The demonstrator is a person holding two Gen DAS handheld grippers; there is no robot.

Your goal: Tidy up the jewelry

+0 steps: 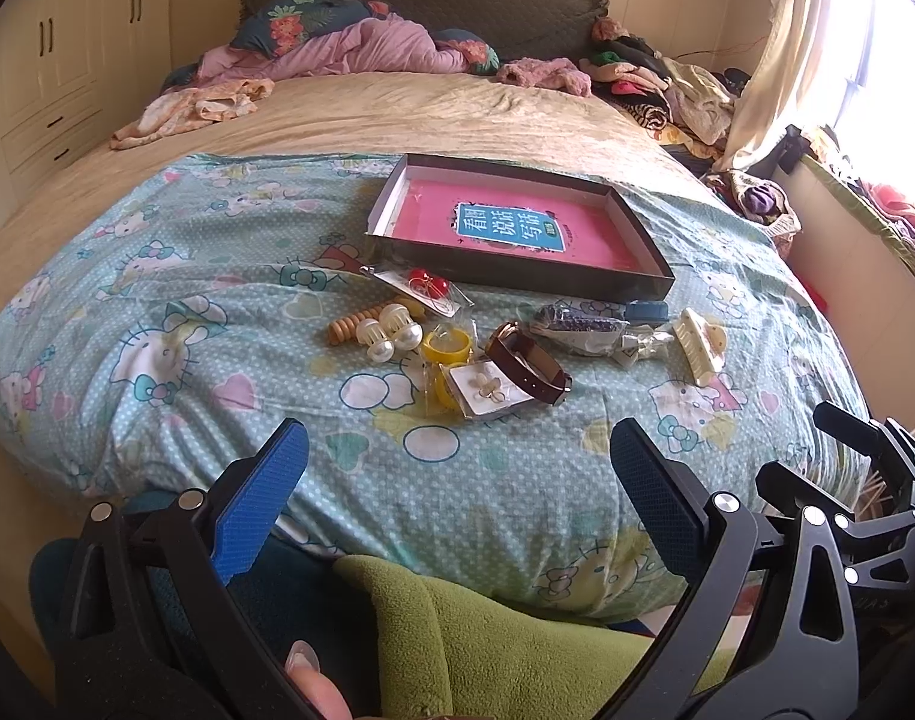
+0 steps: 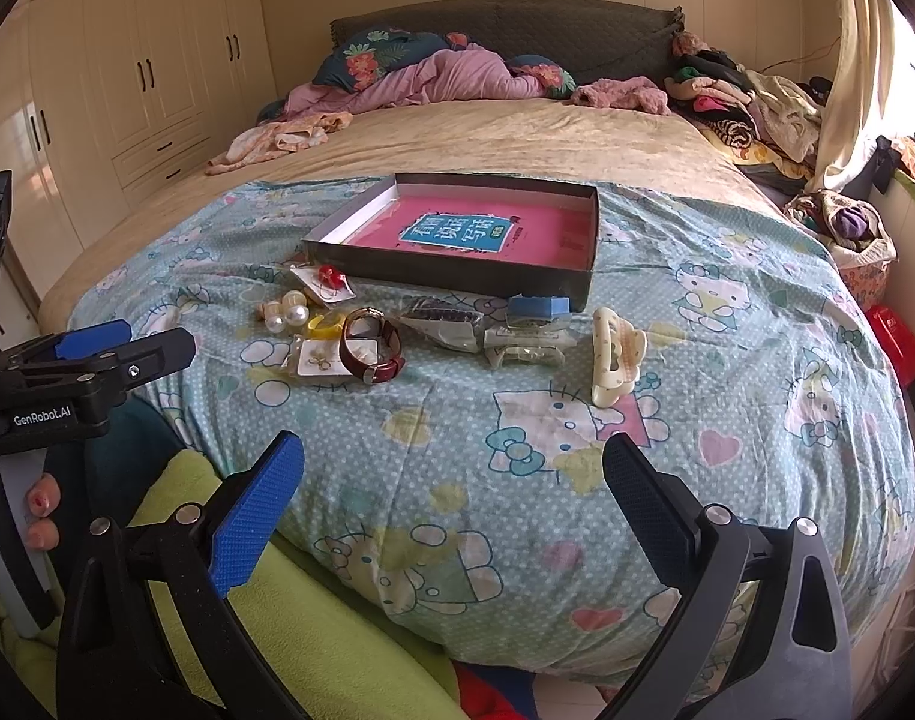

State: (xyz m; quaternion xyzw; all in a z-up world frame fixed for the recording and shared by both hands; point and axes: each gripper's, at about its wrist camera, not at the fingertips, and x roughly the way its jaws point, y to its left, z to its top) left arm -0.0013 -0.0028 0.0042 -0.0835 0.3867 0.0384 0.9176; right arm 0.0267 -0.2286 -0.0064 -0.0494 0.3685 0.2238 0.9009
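Note:
Jewelry lies scattered on the Hello Kitty quilt (image 1: 175,324) in front of a shallow dark box (image 1: 637,288) with a pink book inside. A brown watch (image 1: 532,369) (image 2: 373,348), pearl clips (image 1: 385,333), a yellow bangle (image 1: 448,348), red earrings in a bag (image 1: 427,285) (image 2: 330,278), a cream hair claw (image 1: 703,345) (image 2: 614,354), a blue case (image 2: 538,305) and a beaded bag (image 1: 577,324). My left gripper (image 1: 457,492) is open and empty, short of the pile. My right gripper (image 2: 454,492) is open and empty, also near the bed's front edge.
The left gripper's body (image 2: 91,360) shows at the left of the right wrist view. A green fleece (image 1: 517,642) lies under both grippers. Clothes (image 1: 667,90) pile at the bed's far right; bedding (image 1: 361,48) at the headboard. Wardrobes (image 2: 145,78) stand left.

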